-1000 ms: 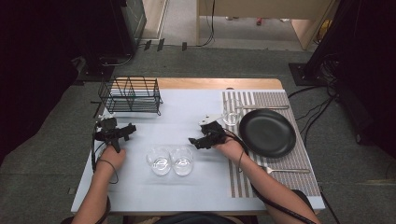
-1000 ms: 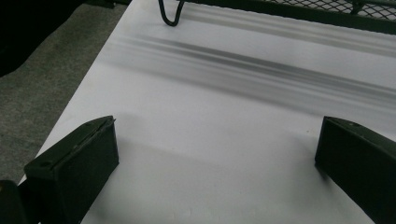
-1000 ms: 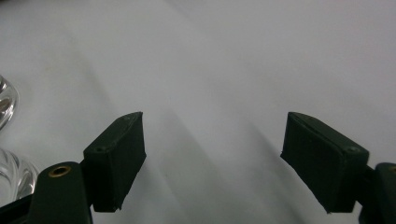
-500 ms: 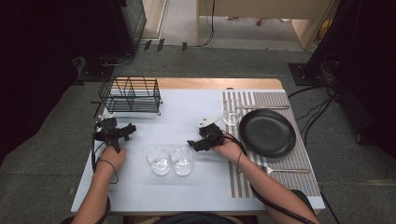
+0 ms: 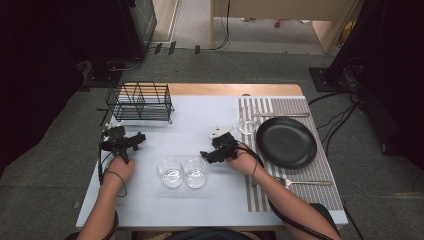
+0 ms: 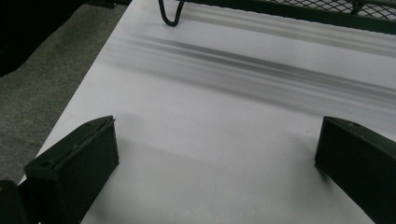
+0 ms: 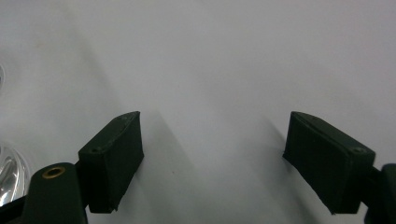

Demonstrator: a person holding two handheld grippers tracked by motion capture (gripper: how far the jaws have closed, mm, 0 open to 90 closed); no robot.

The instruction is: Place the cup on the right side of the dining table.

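- The right gripper [image 5: 206, 155] sits just right of two clear glasses [image 5: 183, 172] on the surface [image 5: 200, 210]; its jaws have just been opening and hold nothing.
- The left gripper [image 5: 134, 141], near the wire rack [image 5: 140, 102], has its jaws wide apart and empty.

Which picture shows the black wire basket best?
The high view: the whole wire basket stands there at the table's far left corner, with all its bars visible. The left gripper view catches just its bottom edge and one bent wire foot along the top. The right gripper view looks at bare table instead.
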